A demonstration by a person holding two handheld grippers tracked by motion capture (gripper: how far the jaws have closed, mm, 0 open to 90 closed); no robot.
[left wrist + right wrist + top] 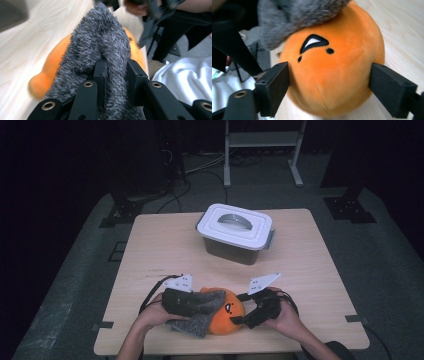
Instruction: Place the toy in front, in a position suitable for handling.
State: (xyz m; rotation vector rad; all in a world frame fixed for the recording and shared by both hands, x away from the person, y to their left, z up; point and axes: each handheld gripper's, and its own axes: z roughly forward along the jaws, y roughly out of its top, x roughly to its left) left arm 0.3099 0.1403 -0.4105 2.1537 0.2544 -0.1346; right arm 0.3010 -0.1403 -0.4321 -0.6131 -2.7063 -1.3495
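Fuzzy grey cloth (100, 42) drapes round, smooth orange plush (332, 75).

Plush toy (227, 317) near front table (320, 270) edge, between left gripper (181, 301) and right gripper (257, 310). Fuzzy cloth (202, 312) draped over toy's left side. Lidded box (235, 234) behind, toward table's far edge, well apart.

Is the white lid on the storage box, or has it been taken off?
On. In the high view the white lid sits flat over the storage box, its handle folded down; whether the side latches are locked cannot be told.
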